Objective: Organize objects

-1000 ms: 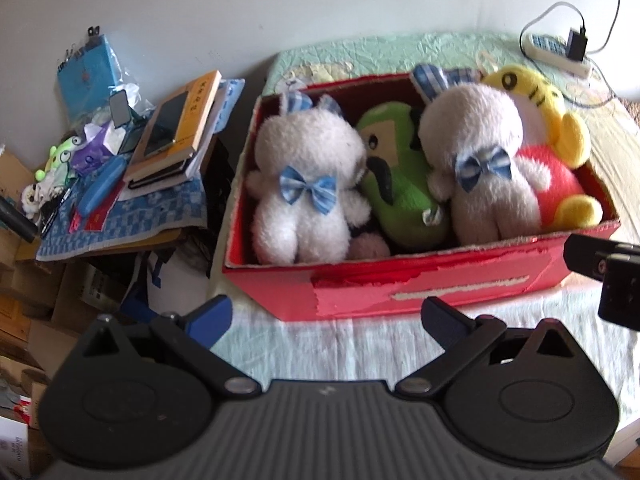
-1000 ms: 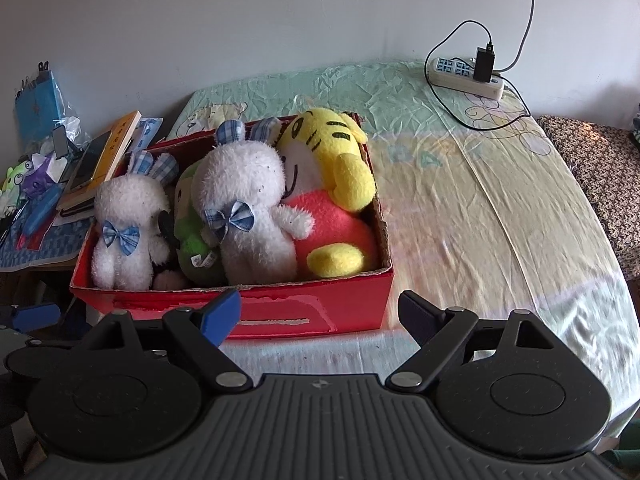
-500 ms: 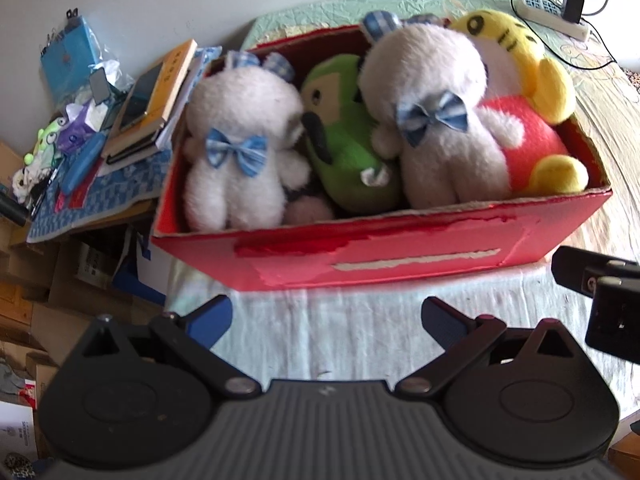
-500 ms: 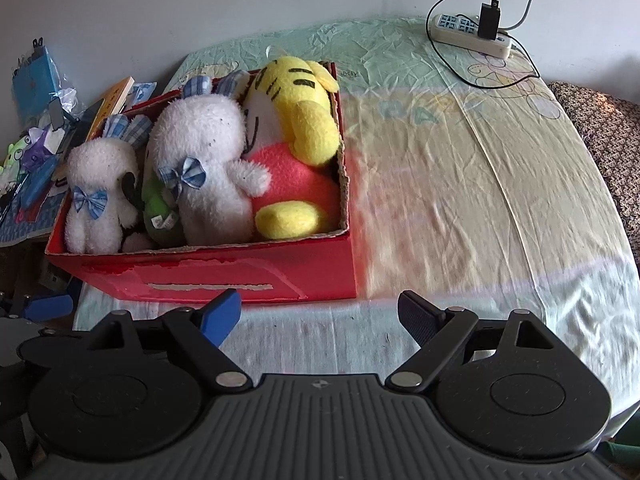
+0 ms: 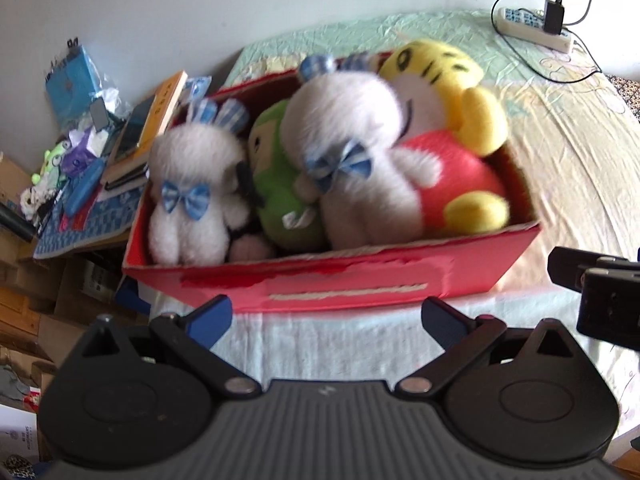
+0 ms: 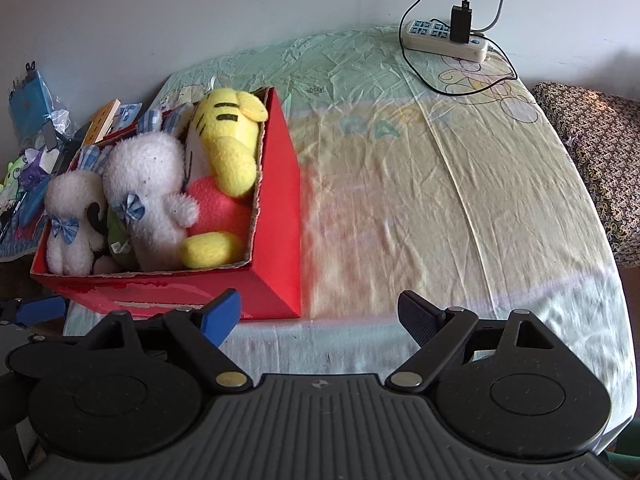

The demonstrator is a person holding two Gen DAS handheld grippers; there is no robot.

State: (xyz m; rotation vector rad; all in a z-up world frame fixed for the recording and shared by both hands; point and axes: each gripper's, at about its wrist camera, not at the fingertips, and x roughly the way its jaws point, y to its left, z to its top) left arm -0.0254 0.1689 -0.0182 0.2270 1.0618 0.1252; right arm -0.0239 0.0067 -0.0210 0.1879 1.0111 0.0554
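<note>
Both my jaws gape empty; the red box (image 5: 360, 280) sits at the bed's (image 6: 440, 200) near-left corner, toys packed upright.

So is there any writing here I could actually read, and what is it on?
"BA": large faded letters on the bedsheet; what follows is washed out.
Orange book, spine: dark characters, too blurred to read.
White carton, lower left: print too small to read.
Red box: a torn pale strip, no text.

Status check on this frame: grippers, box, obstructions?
Left gripper and right gripper open, empty. Red box packed with plush toys. Nothing blocking.
</note>
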